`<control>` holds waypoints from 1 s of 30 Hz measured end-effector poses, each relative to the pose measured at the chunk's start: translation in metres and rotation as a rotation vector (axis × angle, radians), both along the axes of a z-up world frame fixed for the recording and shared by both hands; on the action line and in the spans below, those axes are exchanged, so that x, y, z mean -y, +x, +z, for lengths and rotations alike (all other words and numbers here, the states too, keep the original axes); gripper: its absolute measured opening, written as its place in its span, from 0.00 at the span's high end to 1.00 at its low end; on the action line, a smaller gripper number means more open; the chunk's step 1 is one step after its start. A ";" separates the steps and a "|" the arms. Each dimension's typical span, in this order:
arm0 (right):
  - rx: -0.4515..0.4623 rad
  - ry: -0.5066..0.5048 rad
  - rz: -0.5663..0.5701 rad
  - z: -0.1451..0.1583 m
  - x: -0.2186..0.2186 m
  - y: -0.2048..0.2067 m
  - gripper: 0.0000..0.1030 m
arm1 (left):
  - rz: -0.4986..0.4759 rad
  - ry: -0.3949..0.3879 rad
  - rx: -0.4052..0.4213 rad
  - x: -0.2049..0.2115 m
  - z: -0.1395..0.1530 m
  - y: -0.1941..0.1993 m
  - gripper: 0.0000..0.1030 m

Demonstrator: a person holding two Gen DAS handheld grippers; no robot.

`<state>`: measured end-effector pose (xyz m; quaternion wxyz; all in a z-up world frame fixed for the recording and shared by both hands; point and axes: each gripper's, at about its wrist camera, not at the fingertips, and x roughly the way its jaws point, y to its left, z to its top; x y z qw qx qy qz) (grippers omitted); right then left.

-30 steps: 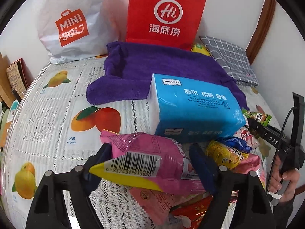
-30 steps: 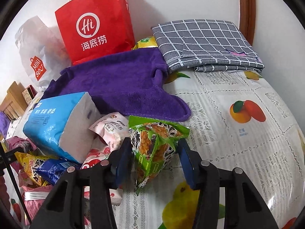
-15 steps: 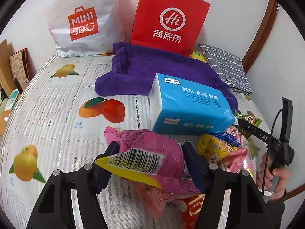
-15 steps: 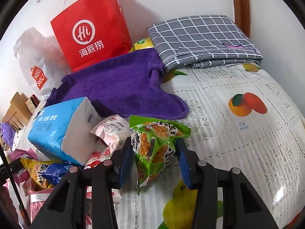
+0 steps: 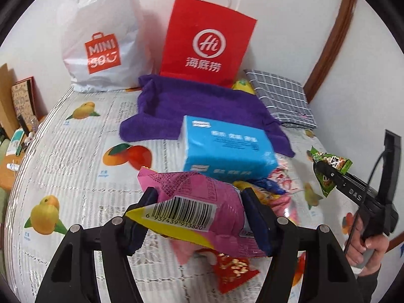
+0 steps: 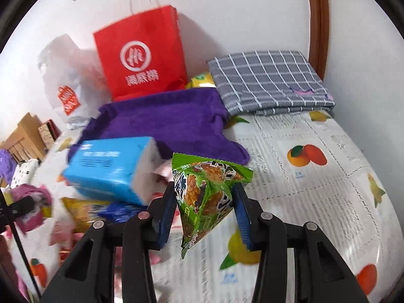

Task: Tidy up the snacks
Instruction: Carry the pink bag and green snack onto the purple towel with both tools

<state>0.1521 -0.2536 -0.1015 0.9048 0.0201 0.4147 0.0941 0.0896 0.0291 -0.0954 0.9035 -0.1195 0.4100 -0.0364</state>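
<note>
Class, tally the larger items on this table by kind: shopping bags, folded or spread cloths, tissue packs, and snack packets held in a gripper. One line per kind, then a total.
Shopping bags: 2 (red paper bag, white plastic bag)
Cloths: 2 (purple towel, grey checked cloth)
Tissue packs: 1 (blue tissue pack)
Gripped snack packets: 2 (pink packet, green packet)
Total: 7

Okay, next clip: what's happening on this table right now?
A person is sorting snacks with a hand-held gripper in each hand. The left hand-held gripper is shut on a pink snack bag, held above the pile. The right hand-held gripper is shut on a green snack packet, also off the tablecloth. More snacks lie by the blue tissue pack.
</note>
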 end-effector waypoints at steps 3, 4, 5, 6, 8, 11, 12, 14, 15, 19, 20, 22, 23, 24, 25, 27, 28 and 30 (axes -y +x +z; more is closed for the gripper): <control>0.020 0.019 0.025 0.021 -0.010 -0.014 0.58 | -0.027 0.005 0.017 0.009 0.012 0.002 0.35; 0.024 0.024 0.033 0.027 -0.013 -0.017 0.58 | -0.033 0.009 0.022 0.012 0.016 0.002 0.35; 0.031 0.029 0.040 0.034 -0.017 -0.021 0.58 | -0.036 0.011 0.026 0.015 0.020 0.004 0.35; 0.039 0.034 0.048 0.040 -0.021 -0.024 0.58 | -0.041 0.010 0.033 0.017 0.024 0.005 0.35; 0.046 0.039 0.050 0.048 -0.026 -0.028 0.58 | -0.055 0.003 0.040 0.020 0.031 0.009 0.35; 0.043 0.067 0.059 0.058 -0.033 -0.029 0.58 | -0.073 -0.002 0.046 0.025 0.039 0.017 0.35; 0.041 0.078 0.066 0.061 -0.035 -0.028 0.58 | -0.079 -0.003 0.052 0.026 0.043 0.020 0.35; 0.052 0.089 0.066 0.067 -0.038 -0.027 0.58 | -0.087 -0.003 0.060 0.028 0.048 0.025 0.35; 0.057 0.089 0.068 0.070 -0.039 -0.025 0.58 | -0.091 -0.002 0.063 0.028 0.051 0.028 0.35; 0.070 0.082 0.075 0.081 -0.046 -0.015 0.58 | -0.098 0.000 0.077 0.027 0.060 0.041 0.35; 0.076 0.083 0.079 0.085 -0.048 -0.013 0.58 | -0.099 0.000 0.079 0.026 0.062 0.045 0.35; 0.087 0.088 0.086 0.090 -0.050 -0.007 0.58 | -0.097 0.008 0.079 0.024 0.066 0.053 0.35; 0.089 0.089 0.089 0.092 -0.052 -0.004 0.58 | -0.095 0.012 0.079 0.023 0.068 0.057 0.35; 0.092 0.088 0.094 0.095 -0.055 0.001 0.58 | -0.094 0.016 0.080 0.022 0.070 0.061 0.35; 0.095 0.086 0.098 0.096 -0.057 0.005 0.58 | -0.095 0.018 0.082 0.021 0.072 0.065 0.35; 0.101 0.084 0.109 0.100 -0.061 0.013 0.58 | -0.095 0.020 0.084 0.018 0.075 0.073 0.35; 0.105 0.085 0.118 0.102 -0.064 0.019 0.58 | -0.093 0.024 0.084 0.017 0.077 0.079 0.35; 0.108 0.086 0.131 0.104 -0.070 0.030 0.58 | -0.088 0.030 0.084 0.013 0.079 0.089 0.35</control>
